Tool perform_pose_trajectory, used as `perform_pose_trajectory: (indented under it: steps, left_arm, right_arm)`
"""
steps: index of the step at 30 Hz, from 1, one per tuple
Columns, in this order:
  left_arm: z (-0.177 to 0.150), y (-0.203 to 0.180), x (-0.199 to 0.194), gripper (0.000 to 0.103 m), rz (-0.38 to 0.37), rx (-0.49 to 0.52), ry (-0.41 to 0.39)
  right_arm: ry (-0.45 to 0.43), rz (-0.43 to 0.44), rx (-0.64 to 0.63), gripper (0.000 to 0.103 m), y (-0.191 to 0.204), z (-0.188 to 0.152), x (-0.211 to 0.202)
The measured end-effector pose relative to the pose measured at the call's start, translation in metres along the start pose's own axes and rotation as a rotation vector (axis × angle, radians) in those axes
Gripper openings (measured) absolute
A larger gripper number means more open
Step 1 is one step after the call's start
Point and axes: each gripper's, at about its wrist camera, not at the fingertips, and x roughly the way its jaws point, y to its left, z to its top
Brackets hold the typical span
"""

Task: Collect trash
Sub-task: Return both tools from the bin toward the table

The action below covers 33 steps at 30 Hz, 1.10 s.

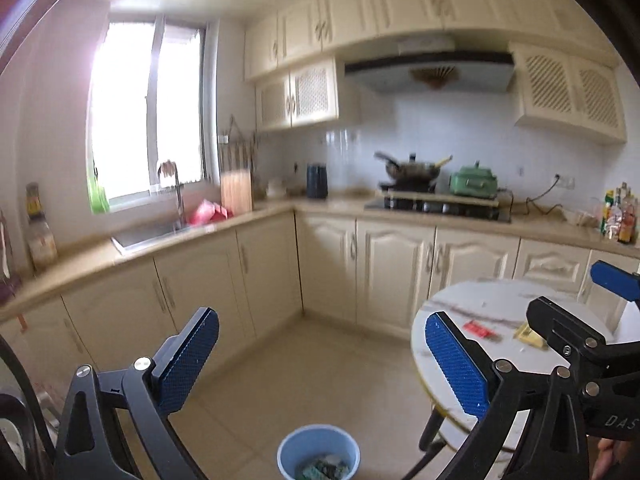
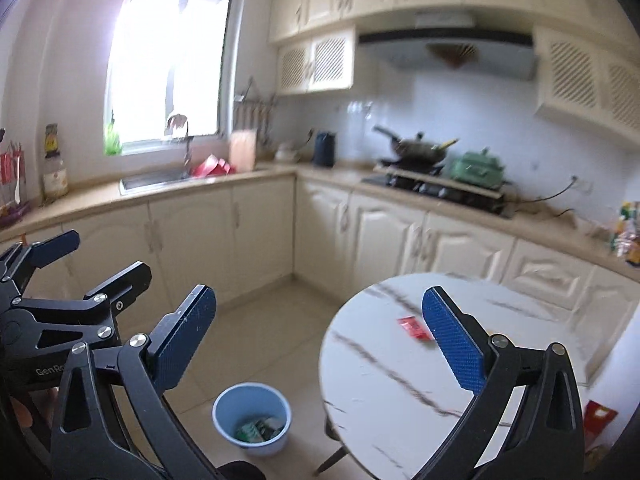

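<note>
Both tongs — left tongs (image 1: 322, 364), right tongs (image 2: 320, 336) — gape empty over a marble table (image 2: 380, 360) in a cream kitchen.

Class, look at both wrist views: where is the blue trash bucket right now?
The blue bucket stands on the tiled floor, low in both views, just left of the round marble table, with some trash already inside it.

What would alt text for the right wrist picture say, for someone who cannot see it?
Two open, empty blue-padded grippers, right gripper and left gripper, hang over a cream kitchen. Below, a round marble table holds a red wrapper, and a blue bucket with trash stands on the floor.
</note>
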Motion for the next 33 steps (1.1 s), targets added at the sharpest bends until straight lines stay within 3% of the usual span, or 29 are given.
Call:
perform_pose_trajectory:
  steps: [3, 6, 7, 15, 21, 23, 33]
  left_arm:
    - [-0.034, -0.036, -0.035, 0.102, 0.014, 0.012, -0.105]
    - [-0.059, -0.052, -0.06, 0.102, 0.016, 0.017, -0.161]
    - [-0.077, -0.049, -0.061, 0.102, 0.013, 0.014, -0.169]
    - [-0.112, -0.051, -0.075, 0.102, -0.007, 0.007, -0.202]
    - [-0.102, -0.044, -0.084, 0.102, -0.037, 0.019, -0.196]
    - [-0.084, -0.039, -0.075, 0.102, -0.06, 0.028, -0.195]
    - [-0.054, -0.062, -0.032, 0.102, -0.222, 0.103, -0.131]
  right_arm:
    - [-0.052, -0.022, 0.031, 0.103, -0.012, 0.002, -0.033]
    - [-0.096, -0.05, 0.043, 0.103, -0.02, 0.006, -0.057]
    - [-0.107, -0.061, 0.045, 0.103, -0.022, 0.007, -0.063]
    - [-0.155, -0.106, 0.062, 0.103, -0.037, 0.01, -0.096]
    - [-0.148, -0.132, 0.073, 0.103, -0.048, 0.005, -0.1]
    - [-0.144, -0.151, 0.081, 0.103, -0.053, 0.003, -0.102]
    - [-0.087, -0.279, 0.139, 0.103, -0.107, -0.01, -0.098]
